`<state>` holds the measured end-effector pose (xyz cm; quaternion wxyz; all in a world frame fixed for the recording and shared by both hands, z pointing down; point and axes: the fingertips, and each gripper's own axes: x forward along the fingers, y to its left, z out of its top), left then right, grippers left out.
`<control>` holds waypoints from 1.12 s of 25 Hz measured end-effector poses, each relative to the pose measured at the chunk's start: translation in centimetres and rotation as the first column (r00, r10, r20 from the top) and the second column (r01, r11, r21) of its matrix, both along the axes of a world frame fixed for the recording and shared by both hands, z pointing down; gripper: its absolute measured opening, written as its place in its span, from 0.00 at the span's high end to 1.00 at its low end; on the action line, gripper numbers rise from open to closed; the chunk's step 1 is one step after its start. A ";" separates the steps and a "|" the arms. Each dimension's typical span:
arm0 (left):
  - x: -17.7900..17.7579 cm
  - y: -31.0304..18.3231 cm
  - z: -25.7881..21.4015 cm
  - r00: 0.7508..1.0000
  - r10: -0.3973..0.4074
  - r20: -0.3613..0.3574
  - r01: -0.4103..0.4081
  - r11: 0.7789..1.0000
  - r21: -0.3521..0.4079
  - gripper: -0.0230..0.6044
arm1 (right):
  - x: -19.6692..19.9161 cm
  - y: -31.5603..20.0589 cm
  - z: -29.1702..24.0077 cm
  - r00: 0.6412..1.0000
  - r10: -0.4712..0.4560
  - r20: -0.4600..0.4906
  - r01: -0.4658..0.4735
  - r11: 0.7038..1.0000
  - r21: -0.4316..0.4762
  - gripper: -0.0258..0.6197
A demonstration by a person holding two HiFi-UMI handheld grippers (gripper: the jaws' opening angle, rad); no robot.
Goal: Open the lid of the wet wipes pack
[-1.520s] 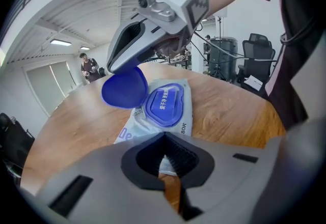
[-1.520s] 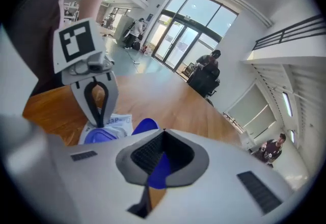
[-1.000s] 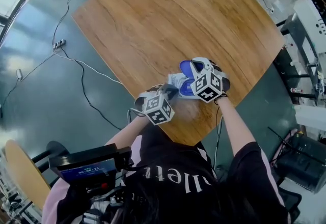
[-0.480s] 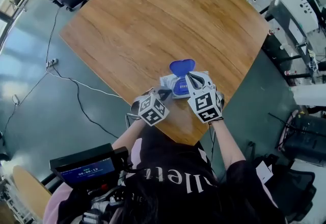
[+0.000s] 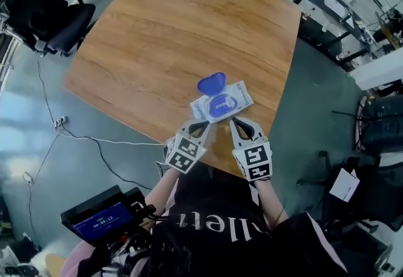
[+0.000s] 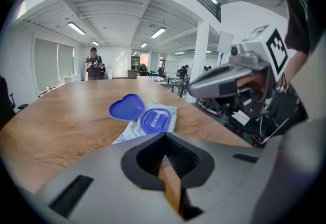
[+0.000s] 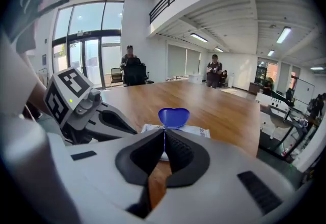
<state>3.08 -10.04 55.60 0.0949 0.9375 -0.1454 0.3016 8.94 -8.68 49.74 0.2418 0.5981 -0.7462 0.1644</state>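
Your pack (image 5: 242, 94) lies flat on the worktop (image 5: 157, 36), near the edge closest to you. Its blue lid (image 5: 211, 84) is already open. It is raised off the far side of the pack, heart-shaped, with the blue oval of the opening bare beneath it.

Your left tongs (image 5: 206, 123) are on your side of the pack, just short of its near left corner, with the tips pointing toward it. The left gripper view shows the jaws brought together at the tips with nothing between them. Only wood shows through the hollow behind the tips. The pack and its lid lie ahead, clear of the jaws.

Your right tongs (image 5: 234, 121) are beside the left ones, just short of the pack's near right corner, and also aimed at it. In the right gripper view these jaws are closed tip to tip and carry nothing. The raised lid stands straight ahead, beyond the tips.

The two sets of tongs are close together but apart. Neither touches the pack or the lid.
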 end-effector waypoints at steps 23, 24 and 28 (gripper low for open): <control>-0.2 14.4 -6.6 0.976 -0.051 -0.213 0.037 0.997 -0.069 0.97 | -1.1 17.8 -2.2 0.978 0.161 0.131 -0.173 0.981 0.085 0.94; -0.5 15.7 -6.8 0.973 -0.065 -0.219 0.051 0.996 -0.068 0.97 | -1.6 19.1 -2.4 0.981 0.147 0.123 -0.158 0.983 0.090 0.94; -2.4 21.3 -7.1 0.965 -0.120 -0.233 0.103 0.991 -0.085 0.97 | -3.6 24.0 -3.1 0.990 0.089 0.110 -0.100 0.990 0.104 0.94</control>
